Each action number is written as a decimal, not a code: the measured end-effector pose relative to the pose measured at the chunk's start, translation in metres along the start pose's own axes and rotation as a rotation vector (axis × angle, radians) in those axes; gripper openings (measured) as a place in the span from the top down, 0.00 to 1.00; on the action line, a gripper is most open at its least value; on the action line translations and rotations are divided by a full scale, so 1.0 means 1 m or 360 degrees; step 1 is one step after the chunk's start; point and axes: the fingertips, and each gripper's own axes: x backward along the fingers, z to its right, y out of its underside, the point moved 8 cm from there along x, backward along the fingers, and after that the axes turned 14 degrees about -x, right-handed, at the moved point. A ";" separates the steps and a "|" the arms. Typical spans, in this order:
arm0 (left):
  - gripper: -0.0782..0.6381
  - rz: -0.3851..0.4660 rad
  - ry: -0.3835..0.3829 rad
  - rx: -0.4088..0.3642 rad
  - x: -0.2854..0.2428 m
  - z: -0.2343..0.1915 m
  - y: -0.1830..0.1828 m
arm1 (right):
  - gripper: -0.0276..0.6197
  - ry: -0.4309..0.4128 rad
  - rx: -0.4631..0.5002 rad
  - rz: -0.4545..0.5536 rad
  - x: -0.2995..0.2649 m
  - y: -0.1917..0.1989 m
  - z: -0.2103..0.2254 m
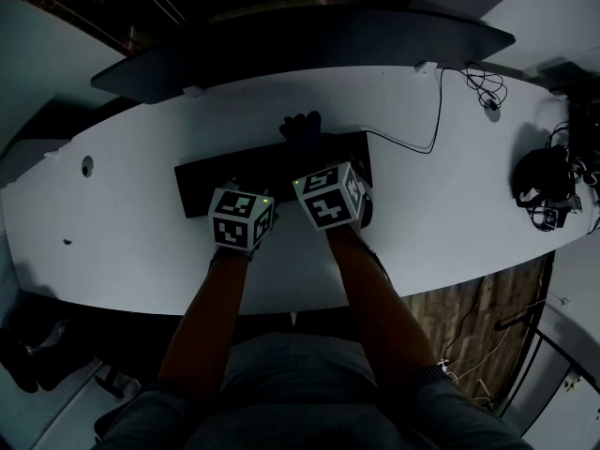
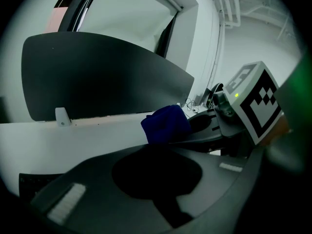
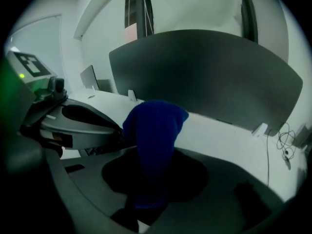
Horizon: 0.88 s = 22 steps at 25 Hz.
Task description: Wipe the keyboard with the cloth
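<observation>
A black keyboard [image 1: 202, 184] lies across the middle of the white desk [image 1: 122, 242]. My right gripper [image 1: 307, 156] hovers over the keyboard's right half, shut on a dark blue cloth [image 3: 153, 140]. The cloth bunches up past the jaw tips, over the keyboard's far edge [image 1: 300, 127]. My left gripper [image 1: 248, 187] stands just left of the right one, over the keyboard's middle. Its jaws look shut with nothing between them [image 2: 165, 199]. The left gripper view shows the cloth [image 2: 165, 123] ahead and the right gripper's marker cube [image 2: 256, 106] close on the right.
A wide dark monitor [image 1: 309, 40] stands behind the keyboard. A black cable [image 1: 438, 111] runs from the keyboard to the back right. Headphones and tangled wires [image 1: 548, 190] sit at the desk's right end. The desk's front edge lies near the person's body.
</observation>
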 end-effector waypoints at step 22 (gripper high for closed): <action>0.88 0.0018 0.0108 -0.0021 -0.039 0.039 -0.017 | 0.75 0.0139 0.0049 0.0017 0.024 0.015 0.062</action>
